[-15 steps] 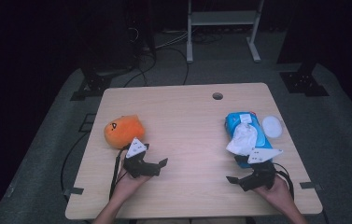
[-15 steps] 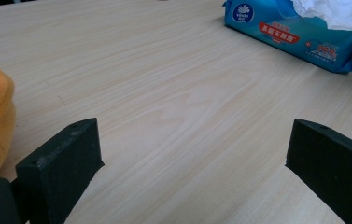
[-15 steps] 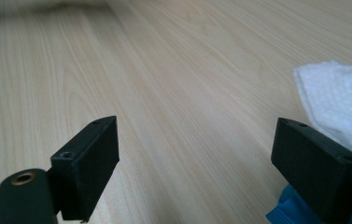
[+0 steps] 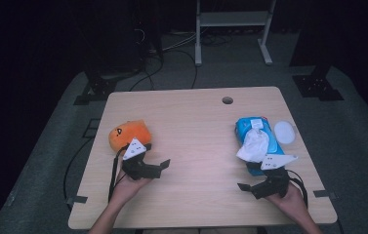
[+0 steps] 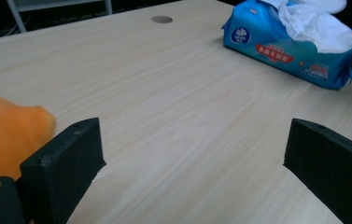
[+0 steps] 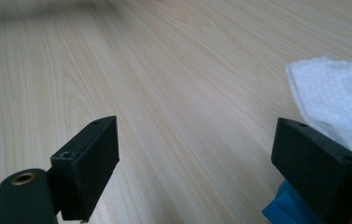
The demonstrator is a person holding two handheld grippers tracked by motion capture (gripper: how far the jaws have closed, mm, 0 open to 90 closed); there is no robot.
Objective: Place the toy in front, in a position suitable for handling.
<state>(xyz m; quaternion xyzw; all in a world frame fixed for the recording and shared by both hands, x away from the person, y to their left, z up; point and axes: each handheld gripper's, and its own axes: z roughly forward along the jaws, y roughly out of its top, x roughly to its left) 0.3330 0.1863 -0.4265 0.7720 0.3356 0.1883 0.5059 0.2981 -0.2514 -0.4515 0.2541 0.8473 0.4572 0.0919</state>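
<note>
An orange plush toy lies on the left of the wooden table. My left gripper sits just in front of it, open, with bare wood between the jaws; the plush bulges beside one jaw. On the right lies a blue wipes pack with a white tissue pulled out of its top. My right gripper rests at the pack's near end, open, with the tissue and a blue corner of the pack by one jaw.
A white round lid lies right of the pack. A small round hole is set in the table near its far edge. A metal stand and cables are on the floor beyond. The pack shows far off in the left gripper view.
</note>
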